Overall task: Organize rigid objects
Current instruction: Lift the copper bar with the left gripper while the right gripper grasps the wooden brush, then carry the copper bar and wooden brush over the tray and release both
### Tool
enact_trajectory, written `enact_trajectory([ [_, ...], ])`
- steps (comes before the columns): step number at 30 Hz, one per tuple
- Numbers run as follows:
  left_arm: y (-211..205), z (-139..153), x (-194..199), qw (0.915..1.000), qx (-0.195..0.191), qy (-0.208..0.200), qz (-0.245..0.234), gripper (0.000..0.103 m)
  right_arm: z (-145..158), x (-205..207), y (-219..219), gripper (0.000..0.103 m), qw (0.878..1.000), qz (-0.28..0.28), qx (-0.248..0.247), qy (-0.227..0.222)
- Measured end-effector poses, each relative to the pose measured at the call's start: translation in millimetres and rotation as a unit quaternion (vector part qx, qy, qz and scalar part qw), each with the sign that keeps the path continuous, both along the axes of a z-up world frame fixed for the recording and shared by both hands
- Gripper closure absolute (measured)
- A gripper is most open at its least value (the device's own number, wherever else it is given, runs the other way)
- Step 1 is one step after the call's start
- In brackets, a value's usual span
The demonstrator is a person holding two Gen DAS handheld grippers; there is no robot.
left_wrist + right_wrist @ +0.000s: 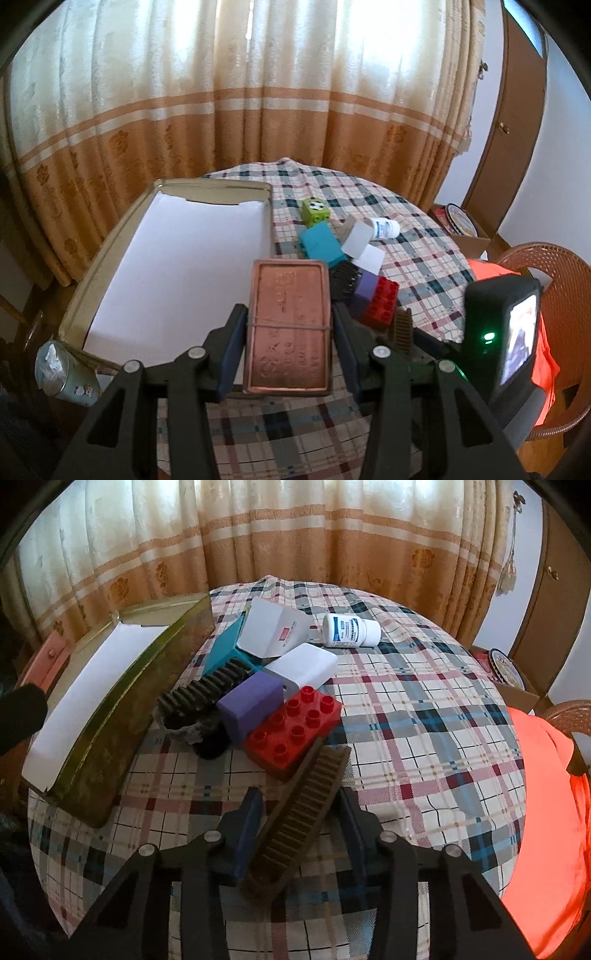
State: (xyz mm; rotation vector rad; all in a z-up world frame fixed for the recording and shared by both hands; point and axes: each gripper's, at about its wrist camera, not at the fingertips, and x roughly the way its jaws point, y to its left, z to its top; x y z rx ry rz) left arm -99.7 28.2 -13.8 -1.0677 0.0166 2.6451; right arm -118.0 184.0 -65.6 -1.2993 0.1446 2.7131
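Observation:
My left gripper (290,328) is shut on a flat copper-coloured tin (289,325), held above the table edge beside a large open box (110,258) lined with white paper. My right gripper (301,812) has a brown brush (295,812) lying tilted between its open fingers; I cannot tell if they touch it. Ahead lie a red brick (295,725), a purple block (251,705), a black comb (207,690), a teal box (225,646), white cartons (303,664) and a white pill bottle (351,630). A green cube (314,212) stands farther back.
The round table has a plaid cloth (424,738). An orange cloth (543,830) hangs over a wicker chair (561,295) at the right. A metal can (64,373) sits at the box's near left corner. Curtains hang behind the table.

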Motion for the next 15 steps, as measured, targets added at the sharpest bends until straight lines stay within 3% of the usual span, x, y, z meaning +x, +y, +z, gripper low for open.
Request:
enact_trajectory([
  [7, -20, -2, -7, 0.9998, 0.004, 0.002, 0.019, 0.058, 1, 10, 26, 0.073, 0.996, -0.026, -0.074, 0.032],
  [15, -24, -6, -11, 0.9996, 0.010, -0.004, 0.024, 0.058, 9, 23, 43, 0.075, 0.988, -0.023, -0.134, 0.070],
])
